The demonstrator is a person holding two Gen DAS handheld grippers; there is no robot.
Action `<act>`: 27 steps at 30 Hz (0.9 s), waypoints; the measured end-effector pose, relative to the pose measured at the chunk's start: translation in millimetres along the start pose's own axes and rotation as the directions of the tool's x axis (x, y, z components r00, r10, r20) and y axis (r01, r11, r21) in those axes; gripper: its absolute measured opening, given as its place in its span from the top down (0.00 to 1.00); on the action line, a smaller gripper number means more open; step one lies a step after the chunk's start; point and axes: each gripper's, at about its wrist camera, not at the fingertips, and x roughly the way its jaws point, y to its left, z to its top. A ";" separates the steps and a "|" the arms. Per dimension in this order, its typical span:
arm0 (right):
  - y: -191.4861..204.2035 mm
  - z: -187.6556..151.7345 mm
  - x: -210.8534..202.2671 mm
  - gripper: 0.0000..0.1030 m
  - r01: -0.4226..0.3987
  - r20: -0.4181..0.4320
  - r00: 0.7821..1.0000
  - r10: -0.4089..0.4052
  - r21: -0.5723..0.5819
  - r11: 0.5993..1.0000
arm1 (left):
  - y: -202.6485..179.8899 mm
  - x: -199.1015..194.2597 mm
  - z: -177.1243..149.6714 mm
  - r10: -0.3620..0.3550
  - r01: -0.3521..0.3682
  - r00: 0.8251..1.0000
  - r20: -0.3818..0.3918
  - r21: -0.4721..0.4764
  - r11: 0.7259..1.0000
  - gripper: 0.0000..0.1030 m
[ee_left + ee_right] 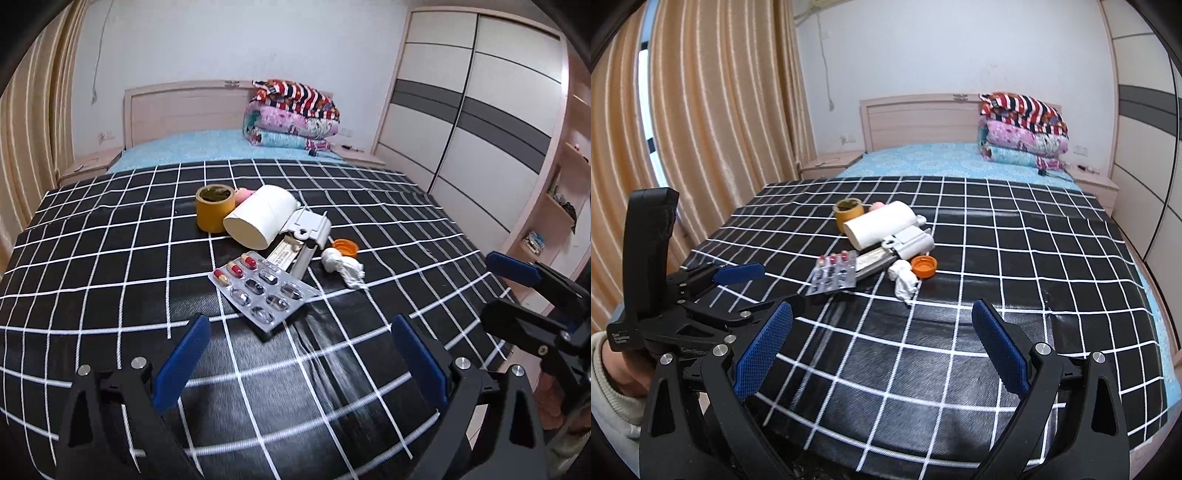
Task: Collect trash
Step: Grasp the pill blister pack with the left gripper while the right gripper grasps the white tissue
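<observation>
A small heap of items lies on the black checked cloth (110, 258). It holds a pill blister pack (262, 291) (835, 275), a crumpled white tissue (343, 267) (904, 278), an orange bottle cap (345, 247) (924, 266), a white paper roll (258, 219) (879, 223), a yellow tape roll (214, 206) (848, 212), a grey plastic holder (308, 232) (910, 240) and a flat printed strip (282, 254). My left gripper (301, 354) is open and empty, just short of the blister pack. My right gripper (882, 339) is open and empty, nearer than the tissue.
The cloth covers the foot of a bed with a blue sheet (207, 147). Folded quilts (291, 114) are stacked at the headboard. Curtains (713, 110) hang at the left, a wardrobe (469, 118) stands at the right. A pink object (243, 194) is half hidden behind the paper roll.
</observation>
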 end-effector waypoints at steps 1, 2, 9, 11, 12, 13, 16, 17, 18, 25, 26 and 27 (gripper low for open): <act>-1.7 0.4 2.9 0.04 0.001 -0.004 1.000 -0.001 0.004 1.000 | 0.7 5.6 1.5 0.003 -0.003 1.000 -0.010 -0.001 1.000 0.08; -3.8 1.1 6.2 0.04 0.003 -0.008 1.000 -0.003 0.006 1.000 | 3.5 14.4 3.8 0.009 -0.010 0.999 -0.034 -0.007 1.000 0.08; -20.8 6.0 40.2 0.05 0.013 -0.049 0.999 -0.013 0.014 1.000 | 8.6 45.1 17.4 0.041 -0.042 0.997 -0.072 -0.003 0.999 0.08; -24.8 6.6 46.0 0.05 0.009 -0.052 0.999 -0.008 0.023 1.000 | 9.9 51.1 19.5 0.044 -0.045 0.996 -0.077 -0.010 0.999 0.08; -26.8 7.0 49.6 0.05 0.007 -0.055 0.998 -0.005 0.027 1.000 | 10.6 55.1 20.2 0.050 -0.051 0.995 -0.084 -0.011 0.999 0.08; -29.3 7.6 54.0 0.08 0.004 -0.060 0.998 -0.002 0.034 0.999 | 10.8 58.0 20.4 0.053 -0.054 0.995 -0.088 -0.011 0.998 0.08; -32.0 9.5 63.9 0.12 -0.004 -0.072 0.997 0.007 0.044 0.999 | 12.3 66.4 19.8 0.070 -0.073 0.991 -0.110 -0.022 0.997 0.08; -32.3 10.2 66.6 0.13 -0.006 -0.074 0.997 0.010 0.046 0.999 | 13.1 70.1 19.7 0.077 -0.081 0.990 -0.120 -0.029 0.996 0.08; -32.1 11.0 70.1 0.13 -0.009 -0.077 0.997 0.013 0.046 0.999 | 13.8 71.8 19.4 0.078 -0.083 0.989 -0.124 -0.034 0.996 0.08; -30.1 11.7 88.4 0.23 -0.017 -0.104 0.994 0.022 0.049 0.999 | 17.2 79.3 19.2 0.094 -0.106 0.985 -0.147 -0.071 0.992 0.10; -30.2 11.5 90.3 0.26 -0.017 -0.110 0.994 0.023 0.051 0.999 | 19.2 78.3 19.6 0.097 -0.110 0.985 -0.142 -0.083 0.990 0.13; -30.4 11.1 92.0 0.27 -0.022 -0.114 0.993 0.028 0.056 0.998 | 19.8 77.7 19.9 0.102 -0.115 0.985 -0.141 -0.086 0.990 0.18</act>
